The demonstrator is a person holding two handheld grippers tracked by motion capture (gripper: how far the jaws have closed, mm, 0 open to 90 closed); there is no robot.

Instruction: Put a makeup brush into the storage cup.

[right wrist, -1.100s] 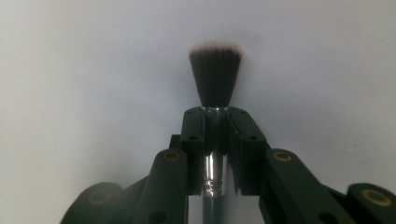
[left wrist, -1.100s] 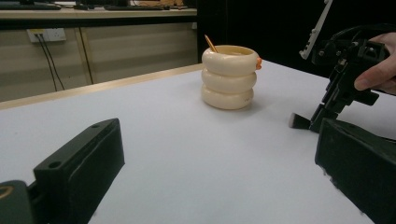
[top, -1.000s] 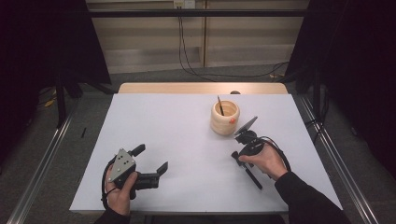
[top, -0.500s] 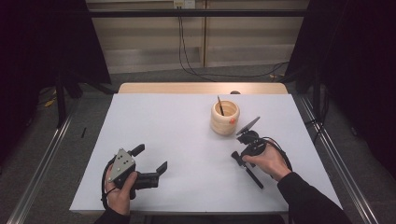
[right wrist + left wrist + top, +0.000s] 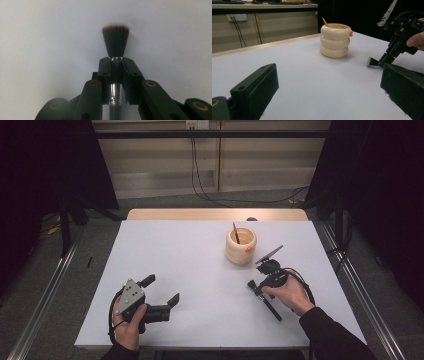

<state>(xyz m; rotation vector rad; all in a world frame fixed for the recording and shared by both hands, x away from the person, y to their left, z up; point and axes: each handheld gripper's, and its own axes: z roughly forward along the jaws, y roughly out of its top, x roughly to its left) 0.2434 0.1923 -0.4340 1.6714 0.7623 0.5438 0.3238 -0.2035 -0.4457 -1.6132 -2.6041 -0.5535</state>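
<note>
My right gripper is shut on a makeup brush at the table's right, low over the white surface. In the right gripper view the jaws clamp the silver ferrule, and the dark, pale-tipped bristles stick out past them. The black handle trails back under the hand. My left gripper rests at the front left, open with nothing between its jaws. A cream ringed cup with a thin stick in it stands just behind the right gripper. The left gripper view shows the cup and the brush tip.
The white table top has a wooden strip along its far edge. Metal rails run along the floor on both sides. A small dark object lies at the far edge. Cables hang on the back wall.
</note>
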